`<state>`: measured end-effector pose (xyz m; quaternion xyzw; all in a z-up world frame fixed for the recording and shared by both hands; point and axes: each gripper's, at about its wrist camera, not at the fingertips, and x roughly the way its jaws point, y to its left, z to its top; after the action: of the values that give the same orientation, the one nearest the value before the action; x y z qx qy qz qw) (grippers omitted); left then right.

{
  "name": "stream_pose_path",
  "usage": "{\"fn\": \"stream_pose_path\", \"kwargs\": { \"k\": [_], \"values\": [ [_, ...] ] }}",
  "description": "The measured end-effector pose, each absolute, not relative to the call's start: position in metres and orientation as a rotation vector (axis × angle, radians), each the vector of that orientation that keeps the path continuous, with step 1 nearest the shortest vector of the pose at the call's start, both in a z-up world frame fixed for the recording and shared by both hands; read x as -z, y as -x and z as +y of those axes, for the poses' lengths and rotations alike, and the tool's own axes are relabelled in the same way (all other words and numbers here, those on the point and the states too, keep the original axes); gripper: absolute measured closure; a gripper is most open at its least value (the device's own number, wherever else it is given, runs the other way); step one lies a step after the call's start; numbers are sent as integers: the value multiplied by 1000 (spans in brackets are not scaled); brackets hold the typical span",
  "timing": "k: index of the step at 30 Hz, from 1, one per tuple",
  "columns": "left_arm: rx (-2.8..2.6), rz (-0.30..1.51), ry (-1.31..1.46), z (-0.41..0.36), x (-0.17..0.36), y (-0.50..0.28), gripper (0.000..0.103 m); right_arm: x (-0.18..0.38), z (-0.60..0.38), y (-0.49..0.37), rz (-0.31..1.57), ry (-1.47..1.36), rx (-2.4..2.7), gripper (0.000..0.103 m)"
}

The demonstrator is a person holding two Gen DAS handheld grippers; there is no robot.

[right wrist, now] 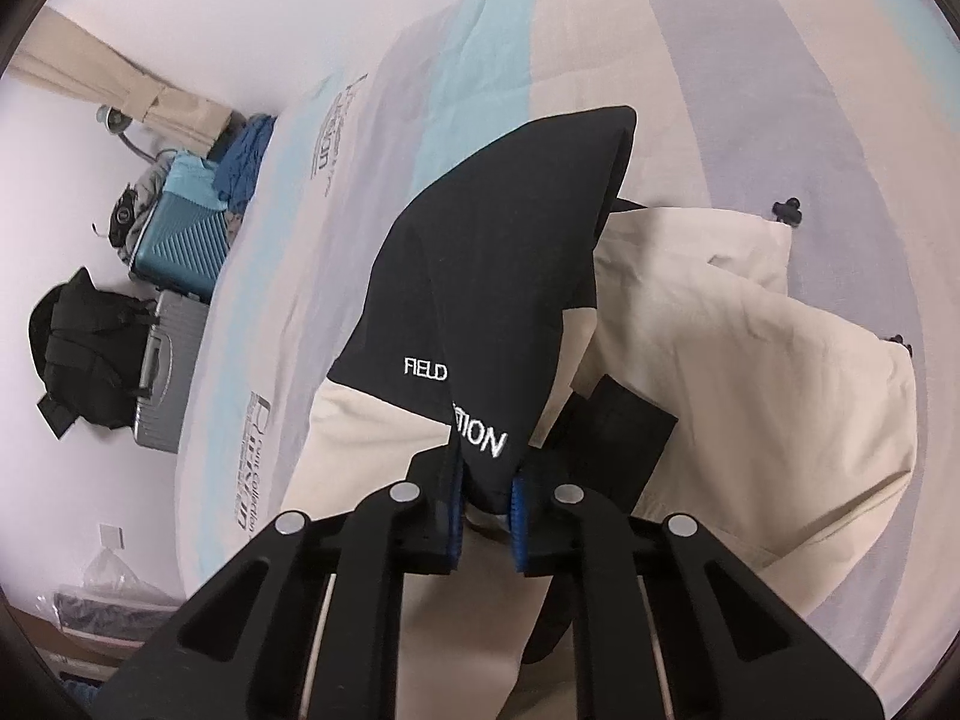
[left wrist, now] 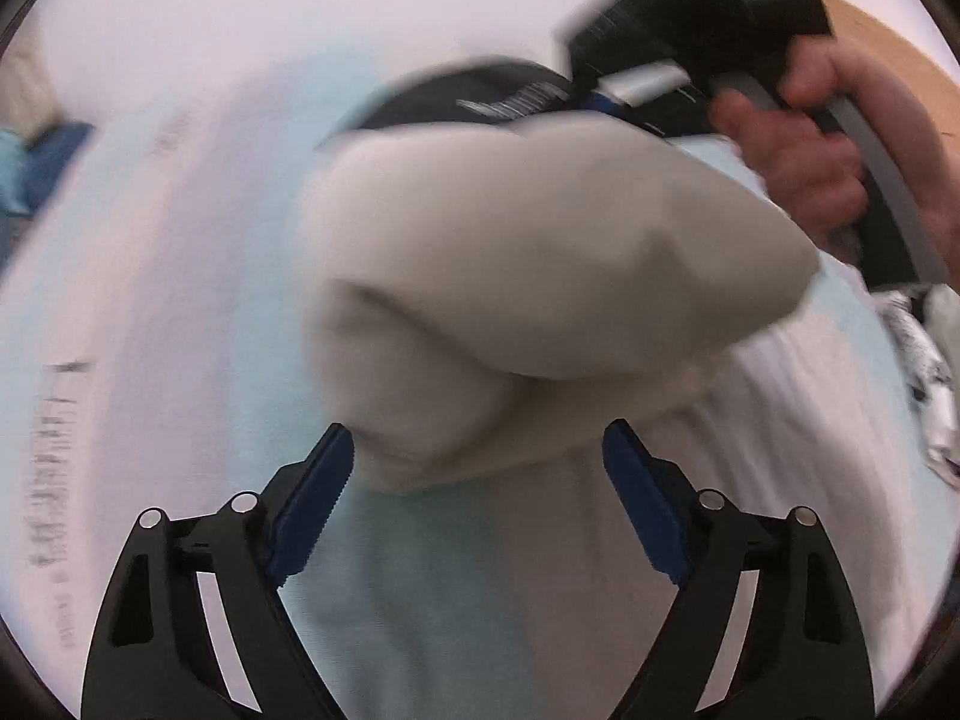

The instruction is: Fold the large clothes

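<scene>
A large cream and black jacket (right wrist: 750,372) lies on the striped bed sheet (right wrist: 810,90). My right gripper (right wrist: 486,510) is shut on a fold of its black sleeve (right wrist: 498,276), which carries white lettering and is lifted off the bed. In the blurred left wrist view the cream part of the jacket (left wrist: 540,258) hangs raised in front of my left gripper (left wrist: 477,456), which is open with its blue pads wide apart and nothing between them. The right gripper (left wrist: 606,99) shows there at the upper right, held by a hand.
Beside the bed on the floor stand a teal suitcase (right wrist: 180,240), a grey suitcase (right wrist: 162,366) and a black backpack (right wrist: 78,348). Beige curtains (right wrist: 120,84) hang at the far left. A plastic bag (right wrist: 114,588) lies by the wall.
</scene>
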<state>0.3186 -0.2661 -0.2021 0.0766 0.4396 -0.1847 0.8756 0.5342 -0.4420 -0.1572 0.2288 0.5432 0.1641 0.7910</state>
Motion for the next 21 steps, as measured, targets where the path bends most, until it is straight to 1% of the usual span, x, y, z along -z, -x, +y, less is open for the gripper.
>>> {"fn": "stream_pose_path", "kwargs": {
  "k": [2,5,8,11,13,17,21],
  "values": [
    [352,899,-172,-256,193,-320,11,156,-446,-532,1165,-502,-356,93],
    [337,901,-165,-246,188,-332,11,152,-449,-528,1155,-490,-363,93],
    [380,919,-137,-238,183,-357,8,143,-454,-524,1135,-488,-363,94],
    [462,940,-148,-243,172,-368,8,131,-463,-522,1108,-490,-362,94],
    [497,947,-163,-248,165,-369,10,125,-469,-519,1098,-477,-355,95],
    [546,980,-151,-245,155,-368,9,121,-480,-510,1100,-449,-327,95],
    [528,958,-144,-238,142,-380,8,121,-494,-501,1108,-417,-284,95]
  ]
}}
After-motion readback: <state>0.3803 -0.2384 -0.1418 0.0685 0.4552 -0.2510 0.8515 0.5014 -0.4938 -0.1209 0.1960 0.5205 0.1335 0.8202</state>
